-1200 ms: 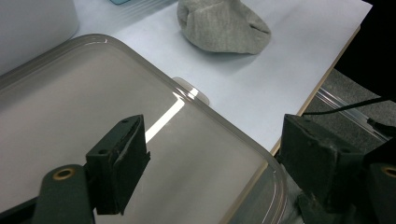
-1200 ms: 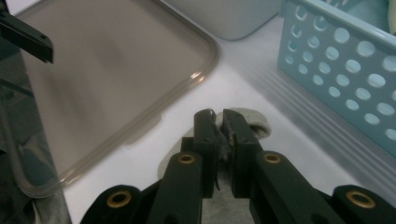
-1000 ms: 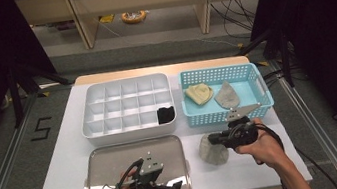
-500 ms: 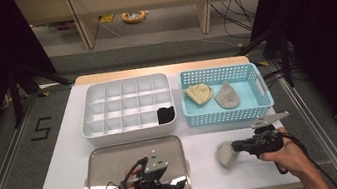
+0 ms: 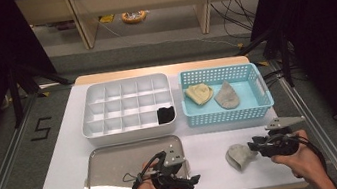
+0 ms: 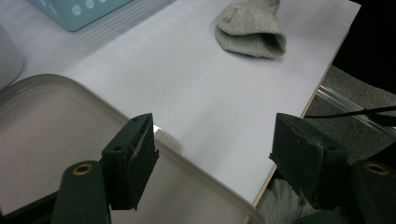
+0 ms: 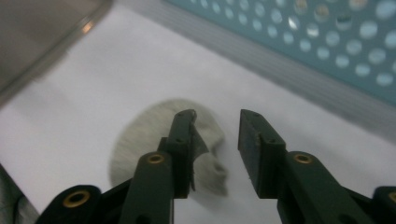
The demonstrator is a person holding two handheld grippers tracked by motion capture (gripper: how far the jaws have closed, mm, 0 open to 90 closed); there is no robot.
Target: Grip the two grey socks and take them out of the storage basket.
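Socks: one grey sock (image 5: 239,156) blurred beside the parted right gripper (image 5: 254,145), two in the basket (image 5: 262,89), left gripper (image 5: 193,179) parted.

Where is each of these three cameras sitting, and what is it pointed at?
High view: above the person's side, looking forward and down on the table; both hands show, with the left hand-held gripper and right hand-held gripper.
Left gripper view: rides the left hand-held gripper, over the metal tray, black jaws wide apart.
Right gripper view: rides the right hand-held gripper, jaws apart, facing the grey sock.
All three share that sock.
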